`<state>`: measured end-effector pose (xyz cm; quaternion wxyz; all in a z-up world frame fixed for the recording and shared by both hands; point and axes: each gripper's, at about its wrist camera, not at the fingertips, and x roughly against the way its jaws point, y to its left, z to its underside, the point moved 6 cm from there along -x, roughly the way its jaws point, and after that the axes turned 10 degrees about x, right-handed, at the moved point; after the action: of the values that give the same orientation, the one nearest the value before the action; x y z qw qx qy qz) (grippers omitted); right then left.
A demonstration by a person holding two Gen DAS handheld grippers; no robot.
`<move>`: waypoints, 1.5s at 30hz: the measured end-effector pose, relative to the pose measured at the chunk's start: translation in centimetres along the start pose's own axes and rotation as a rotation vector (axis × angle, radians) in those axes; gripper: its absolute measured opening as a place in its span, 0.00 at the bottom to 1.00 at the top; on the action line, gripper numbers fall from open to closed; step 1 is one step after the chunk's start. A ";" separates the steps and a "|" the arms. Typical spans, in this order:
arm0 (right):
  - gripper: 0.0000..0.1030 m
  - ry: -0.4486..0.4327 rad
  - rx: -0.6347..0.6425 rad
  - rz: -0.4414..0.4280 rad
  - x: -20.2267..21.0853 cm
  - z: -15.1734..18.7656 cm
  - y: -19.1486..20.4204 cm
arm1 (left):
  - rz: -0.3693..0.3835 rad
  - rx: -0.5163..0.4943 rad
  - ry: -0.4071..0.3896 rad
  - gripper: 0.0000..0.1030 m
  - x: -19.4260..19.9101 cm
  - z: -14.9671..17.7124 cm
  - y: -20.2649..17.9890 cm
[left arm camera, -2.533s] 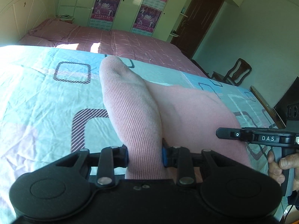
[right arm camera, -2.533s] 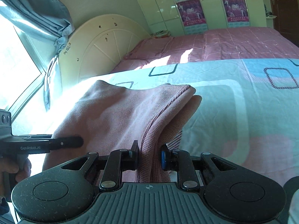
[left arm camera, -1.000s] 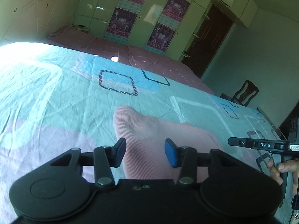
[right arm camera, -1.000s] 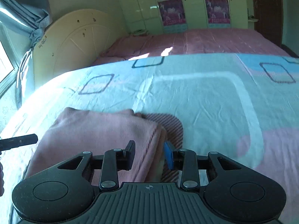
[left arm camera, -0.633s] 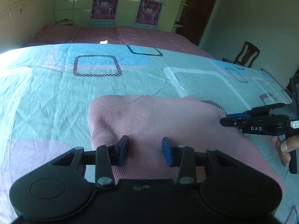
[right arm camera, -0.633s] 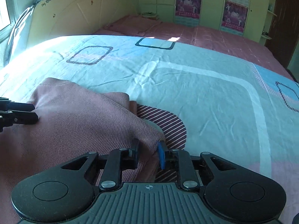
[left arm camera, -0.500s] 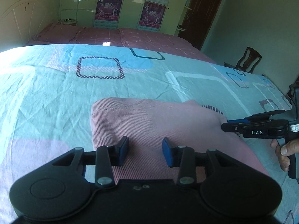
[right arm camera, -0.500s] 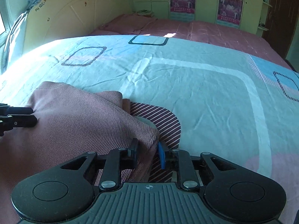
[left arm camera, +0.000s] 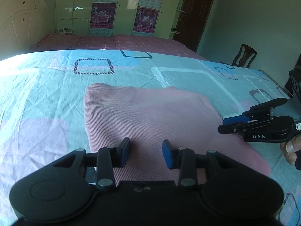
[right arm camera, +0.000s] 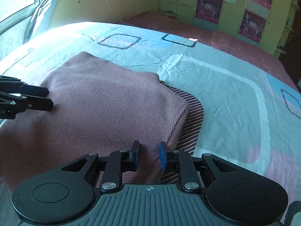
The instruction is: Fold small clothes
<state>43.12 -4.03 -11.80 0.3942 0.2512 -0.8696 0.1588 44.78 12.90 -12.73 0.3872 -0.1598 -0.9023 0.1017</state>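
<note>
Pink ribbed knit garment (left arm camera: 150,116), folded into a rough rectangle, lies flat on the bed's patterned sheet (left arm camera: 47,94) at frame centre; its near edge is hidden behind each gripper's body. In the left wrist view the left gripper (left arm camera: 146,153) sits low centre, jaws apart over the cloth, pinching nothing. The right gripper (right arm camera: 149,156) straddles the garment's right edge, jaws narrowly apart; whether the pads press the cloth cannot be told. "DAS" reads on its side at mid right.

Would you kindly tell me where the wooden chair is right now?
In the left wrist view, the wooden chair stands at the upper right, past the bed's far corner, near the dark door.
</note>
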 end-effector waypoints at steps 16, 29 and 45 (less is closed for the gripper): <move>0.20 -0.001 0.116 0.025 3.6 4.3 4.2 | -0.007 0.023 -0.002 0.26 4.6 5.8 -1.6; 0.20 0.000 0.050 -0.039 5.3 9.2 5.6 | -0.120 0.060 -0.020 0.24 6.9 9.8 -2.8; 1.00 -0.187 -0.065 0.080 12.0 10.1 5.5 | -0.344 0.017 -0.207 0.99 10.7 10.8 -7.3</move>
<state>27.12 -8.00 -9.48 0.3128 0.2169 -0.9166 0.1220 28.43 9.42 -10.64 0.3055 0.0111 -0.9504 0.0575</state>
